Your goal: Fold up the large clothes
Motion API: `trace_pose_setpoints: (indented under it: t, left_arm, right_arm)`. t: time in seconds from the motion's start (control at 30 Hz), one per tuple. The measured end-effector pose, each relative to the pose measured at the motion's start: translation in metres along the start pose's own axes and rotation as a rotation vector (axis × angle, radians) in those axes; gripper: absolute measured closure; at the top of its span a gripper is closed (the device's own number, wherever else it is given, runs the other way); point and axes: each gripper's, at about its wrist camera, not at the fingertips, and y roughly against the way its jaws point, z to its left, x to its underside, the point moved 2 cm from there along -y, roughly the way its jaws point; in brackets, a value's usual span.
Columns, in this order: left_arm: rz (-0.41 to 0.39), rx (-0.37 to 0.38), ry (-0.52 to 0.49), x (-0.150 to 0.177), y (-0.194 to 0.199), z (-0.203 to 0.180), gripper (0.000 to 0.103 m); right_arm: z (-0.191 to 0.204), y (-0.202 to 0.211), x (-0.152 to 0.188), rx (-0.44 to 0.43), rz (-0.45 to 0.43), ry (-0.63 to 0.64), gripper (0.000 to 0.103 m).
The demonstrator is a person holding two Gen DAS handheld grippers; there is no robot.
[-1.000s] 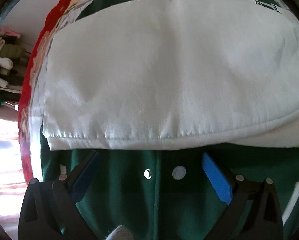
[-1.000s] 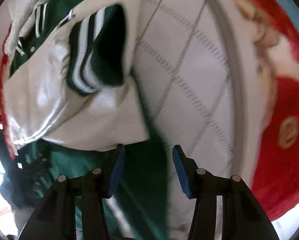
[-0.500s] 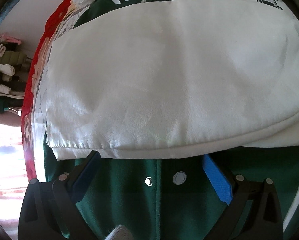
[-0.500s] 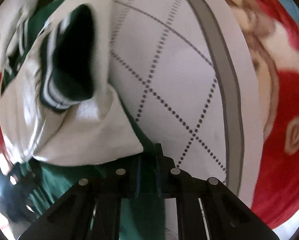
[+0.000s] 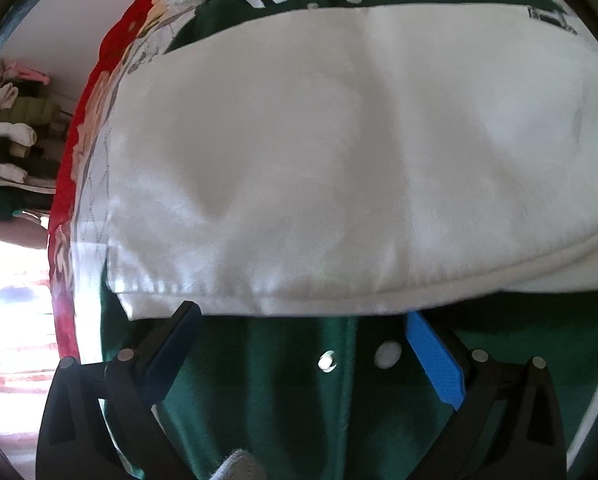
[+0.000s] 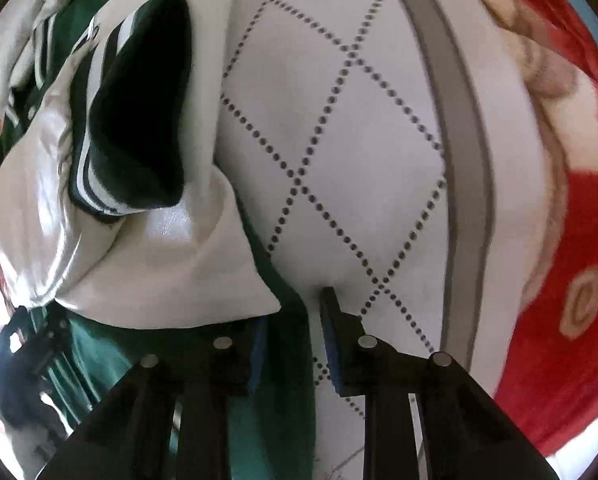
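A green varsity jacket (image 5: 279, 400) with white snaps (image 5: 387, 354) lies under my left gripper (image 5: 301, 316), which hangs open just above it. A white sleeve (image 5: 339, 160) is folded across the jacket beyond the fingertips. In the right wrist view the same white sleeve (image 6: 159, 272) ends in a dark green striped cuff (image 6: 139, 128). My right gripper (image 6: 295, 312) points straight down at the jacket's green side edge (image 6: 291, 360). Its jaws are opening with that edge between them, and the pads stand off the cloth.
The jacket rests on a white quilted bedspread (image 6: 339, 160) with dotted diamonds and a grey band (image 6: 459, 160). A red cartoon-print blanket (image 6: 571, 280) lies to the right. Folded clothes (image 5: 7, 128) are stacked on shelves at the far left.
The right gripper closed on the jacket's green edge half a second ago and has now parted again, having slid along the bedspread. The left gripper has barely shifted.
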Motion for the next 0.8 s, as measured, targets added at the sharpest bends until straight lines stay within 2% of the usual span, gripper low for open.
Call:
trace_pose_setpoints:
  t: [0.03, 0.07, 0.13, 0.3, 0.43, 0.53, 0.6, 0.67, 0.7, 0.8]
  left_arm:
    - [-0.004, 0.009, 0.008, 0.004, 0.006, 0.007, 0.000]
    - [-0.007, 0.014, 0.015, 0.010, 0.013, 0.017, 0.000]
    - [-0.005, 0.027, 0.026, 0.024, 0.026, 0.034, 0.000]
    - [0.022, 0.025, 0.043, 0.087, 0.047, 0.077, 0.000]
    - [0.078, -0.003, 0.022, 0.148, 0.032, 0.095, 0.000]
    - [0.136, -0.024, 0.041, 0.190, 0.009, 0.111, 0.000]
    - [0.155, -0.035, 0.068, 0.210, -0.002, 0.127, 0.000]
    - [0.171, -0.059, 0.099, 0.227, -0.014, 0.145, 0.000]
    - [0.181, -0.049, 0.124, 0.233, -0.020, 0.155, 0.000]
    - [0.180, -0.027, 0.196, 0.240, -0.023, 0.180, 0.000]
  right_arm:
    - [0.003, 0.004, 0.006, 0.017, 0.010, 0.001, 0.069]
    - [0.002, 0.008, 0.016, 0.006, 0.037, 0.008, 0.069]
    - [0.001, 0.018, 0.048, -0.079, 0.108, 0.016, 0.068]
    - [0.010, 0.040, 0.142, -0.167, 0.183, 0.026, 0.063]
    - [0.059, 0.028, 0.201, -0.294, 0.211, 0.039, 0.063]
    - [0.114, -0.020, 0.217, -0.266, 0.196, 0.060, 0.063]
    - [0.150, -0.059, 0.237, -0.151, 0.199, 0.095, 0.063]
    - [0.156, -0.064, 0.241, -0.081, 0.161, 0.097, 0.061]
    - [0.159, -0.061, 0.241, -0.071, 0.172, 0.114, 0.061]
    - [0.157, -0.052, 0.235, -0.107, 0.240, 0.118, 0.061]
